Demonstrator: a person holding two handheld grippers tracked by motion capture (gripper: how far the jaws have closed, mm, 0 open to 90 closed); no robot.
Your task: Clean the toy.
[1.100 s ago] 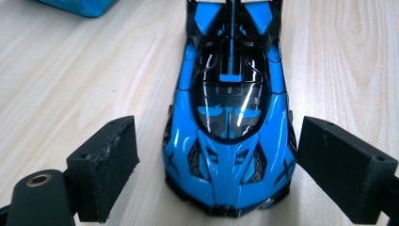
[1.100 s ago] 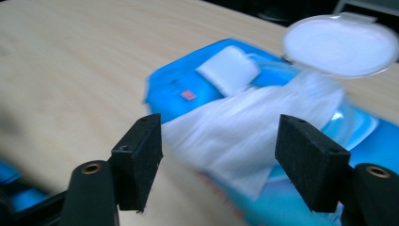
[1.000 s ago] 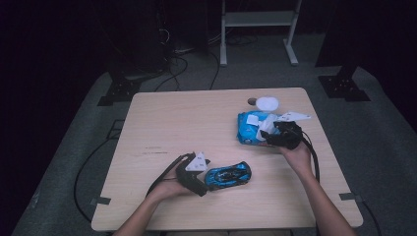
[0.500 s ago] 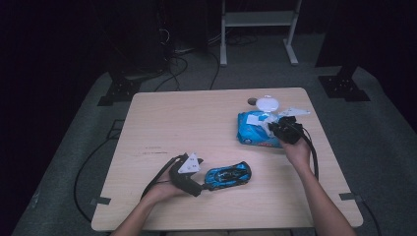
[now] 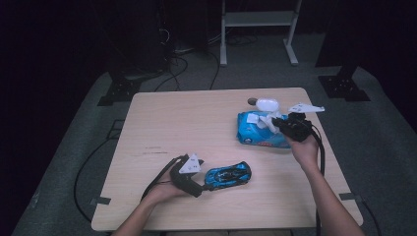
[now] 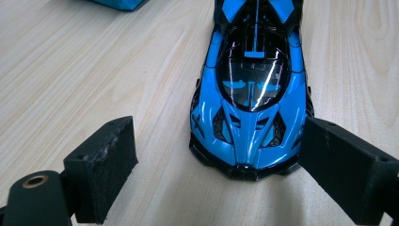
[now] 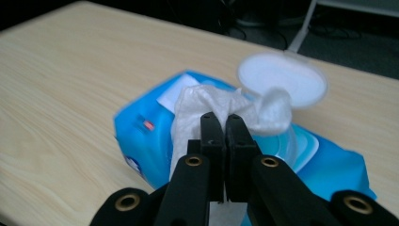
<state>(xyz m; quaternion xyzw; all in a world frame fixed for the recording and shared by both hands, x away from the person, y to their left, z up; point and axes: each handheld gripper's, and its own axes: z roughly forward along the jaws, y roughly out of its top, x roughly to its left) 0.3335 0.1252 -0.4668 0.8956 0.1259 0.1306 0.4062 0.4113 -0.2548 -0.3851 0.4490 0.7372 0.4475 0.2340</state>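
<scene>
My right tool (image 7: 225,123) has just closed — jaws pinched tight on the white wipe (image 7: 207,101) poking from the blue wipes pack (image 7: 146,136), whose round lid (image 7: 281,80) stands open. A second ago those jaws were wide over the pack; now the wipe is gripped and starting to lift, so extraction looks underway. My left tool (image 6: 214,165) sits unchanged — jaws spread wide, right pad against the nose of the blue toy car (image 6: 251,99), left pad apart, on the bench (image 5: 196,123).
</scene>
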